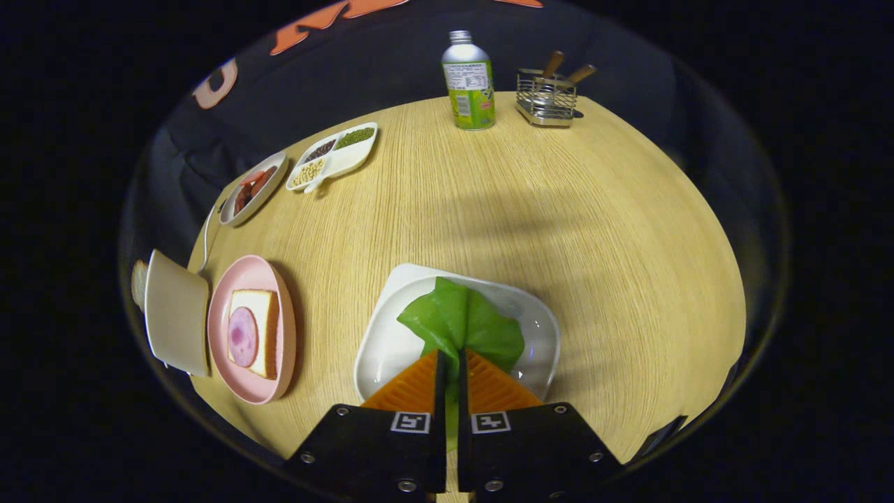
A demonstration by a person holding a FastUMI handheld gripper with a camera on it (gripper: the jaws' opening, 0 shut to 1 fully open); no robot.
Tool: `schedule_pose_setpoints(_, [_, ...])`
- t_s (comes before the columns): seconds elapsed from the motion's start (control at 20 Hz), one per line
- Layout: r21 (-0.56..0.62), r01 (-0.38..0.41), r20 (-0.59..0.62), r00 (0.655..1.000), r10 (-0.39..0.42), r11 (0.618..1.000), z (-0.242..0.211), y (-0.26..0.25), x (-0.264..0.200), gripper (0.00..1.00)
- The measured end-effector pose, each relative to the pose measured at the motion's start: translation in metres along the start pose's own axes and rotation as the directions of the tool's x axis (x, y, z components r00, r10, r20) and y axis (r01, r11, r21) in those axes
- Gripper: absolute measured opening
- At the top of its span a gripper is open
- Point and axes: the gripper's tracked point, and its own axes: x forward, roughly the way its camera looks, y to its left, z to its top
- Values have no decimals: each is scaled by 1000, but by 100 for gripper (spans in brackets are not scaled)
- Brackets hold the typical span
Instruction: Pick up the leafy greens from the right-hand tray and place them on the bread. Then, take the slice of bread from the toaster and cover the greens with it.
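Camera rides the claw (451, 363), looking steeply down at the table (559, 209).

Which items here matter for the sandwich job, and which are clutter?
Job: tongs shut on green leafy greens over white square tray; bread slice with ham on pink round plate; beige toaster.
Clutter: green drink bottle, wire utensil caddy, white divided dish, grey oval dish.
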Motion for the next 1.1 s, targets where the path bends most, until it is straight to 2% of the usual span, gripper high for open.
schedule_pose_setpoints(0.3, [8,-62,28,998,62,998,0,11,-10,2])
schedule_pose_setpoints(0.6, [33,-124,61,991,122,992,7,24,-21,1])
schedule_pose_setpoints(1.1, [-12,-245,162,956,243,970,31,74,-60,1])
